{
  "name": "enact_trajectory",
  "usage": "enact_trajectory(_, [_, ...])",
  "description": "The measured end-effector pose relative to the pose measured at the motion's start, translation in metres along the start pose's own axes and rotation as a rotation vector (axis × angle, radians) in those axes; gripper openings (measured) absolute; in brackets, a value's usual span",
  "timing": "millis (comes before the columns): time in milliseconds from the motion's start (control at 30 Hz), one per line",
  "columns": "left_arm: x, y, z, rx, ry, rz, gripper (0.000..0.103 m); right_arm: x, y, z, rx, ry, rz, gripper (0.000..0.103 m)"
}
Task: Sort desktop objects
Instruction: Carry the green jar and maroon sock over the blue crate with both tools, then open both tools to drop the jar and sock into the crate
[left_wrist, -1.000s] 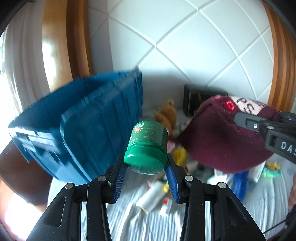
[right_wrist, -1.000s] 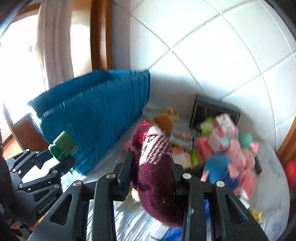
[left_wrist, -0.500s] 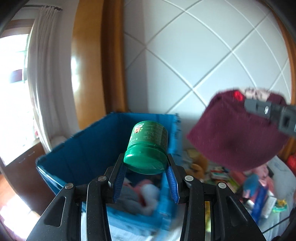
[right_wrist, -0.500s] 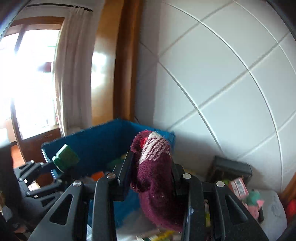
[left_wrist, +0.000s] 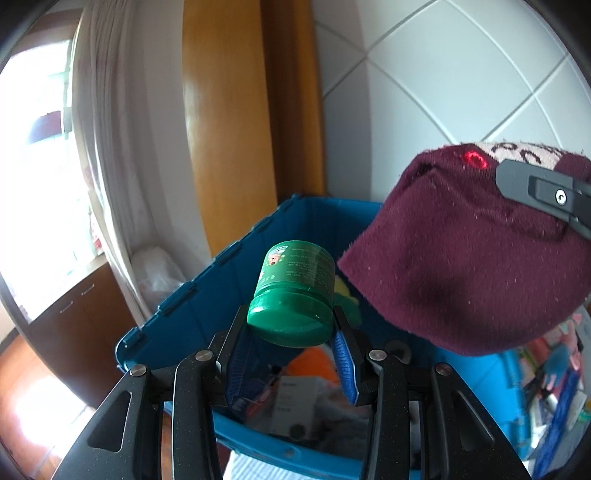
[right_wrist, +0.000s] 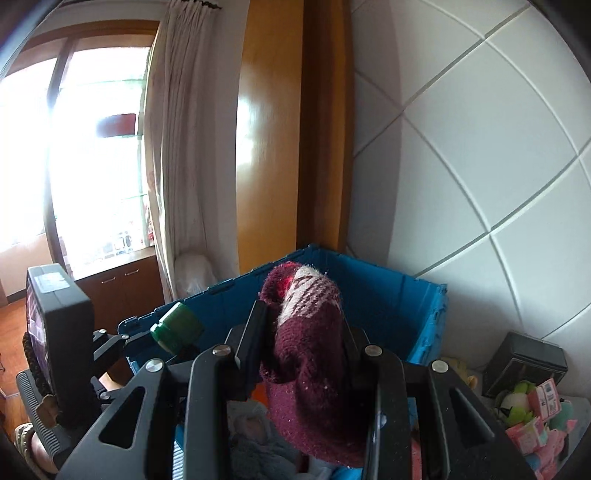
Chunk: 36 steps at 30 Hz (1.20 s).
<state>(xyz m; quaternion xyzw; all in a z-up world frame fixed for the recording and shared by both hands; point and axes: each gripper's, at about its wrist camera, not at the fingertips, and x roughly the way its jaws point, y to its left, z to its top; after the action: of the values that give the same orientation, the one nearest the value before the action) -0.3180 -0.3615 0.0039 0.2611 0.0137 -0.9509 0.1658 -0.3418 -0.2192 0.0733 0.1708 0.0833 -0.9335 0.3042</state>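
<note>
Green jar (left_wrist: 293, 293): above blue crate (left_wrist: 207, 291), cap toward camera, long axis tilted up and away; clamped at cap by left gripper (left_wrist: 291, 332); maroon knit hat (right_wrist: 310, 373), hanging lengthwise over crate, pinched by right gripper (right_wrist: 306, 354).

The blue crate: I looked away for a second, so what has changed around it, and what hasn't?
Both grippers rose from beside the blue crate to above its open top. Unchanged: the left gripper clamps the green jar, the right gripper the maroon knit hat. Nothing released.
</note>
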Motion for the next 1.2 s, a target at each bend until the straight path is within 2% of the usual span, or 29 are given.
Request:
enact_trajectory(233, [0.027, 0.025, 0.001, -0.007, 0.048, -0.024, 0.042, 0.028, 0.017, -0.006, -0.003, 0.057, -0.025, 0.032])
enact_trajectory(267, [0.028, 0.025, 0.000, -0.007, 0.055, -0.034, 0.044, 0.031, 0.018, -0.008, -0.001, 0.064, -0.032, 0.037])
enact_trajectory(300, [0.028, 0.024, -0.001, -0.009, 0.061, -0.040, 0.055, 0.032, 0.018, -0.010, 0.004, 0.067, -0.044, 0.042])
enact_trajectory(333, [0.028, 0.023, -0.001, -0.011, 0.063, -0.042, 0.069, 0.031, 0.017, -0.011, 0.006, 0.066, -0.056, 0.058])
enact_trajectory(367, [0.028, 0.024, -0.002, -0.010, 0.059, -0.041, 0.073, 0.031, 0.017, -0.013, 0.009, 0.065, -0.068, 0.075])
enact_trajectory(400, [0.028, 0.024, -0.003, -0.008, 0.055, -0.040, 0.075, 0.030, 0.017, -0.015, 0.012, 0.064, -0.080, 0.081])
enact_trajectory(433, [0.029, 0.024, -0.003, -0.005, 0.052, -0.040, 0.076, 0.029, 0.016, -0.016, 0.015, 0.063, -0.090, 0.085])
enact_trajectory(533, [0.027, 0.019, -0.007, 0.001, 0.058, -0.049, 0.077, 0.021, 0.013, -0.019, 0.026, 0.061, -0.104, 0.088])
enact_trajectory(633, [0.029, 0.016, -0.009, 0.005, 0.063, -0.060, 0.078, 0.013, 0.007, -0.024, 0.037, 0.060, -0.122, 0.103])
enact_trajectory(1200, [-0.004, -0.016, -0.025, 0.022, 0.057, -0.120, 0.079, -0.042, -0.033, -0.064, 0.125, 0.079, -0.204, 0.103])
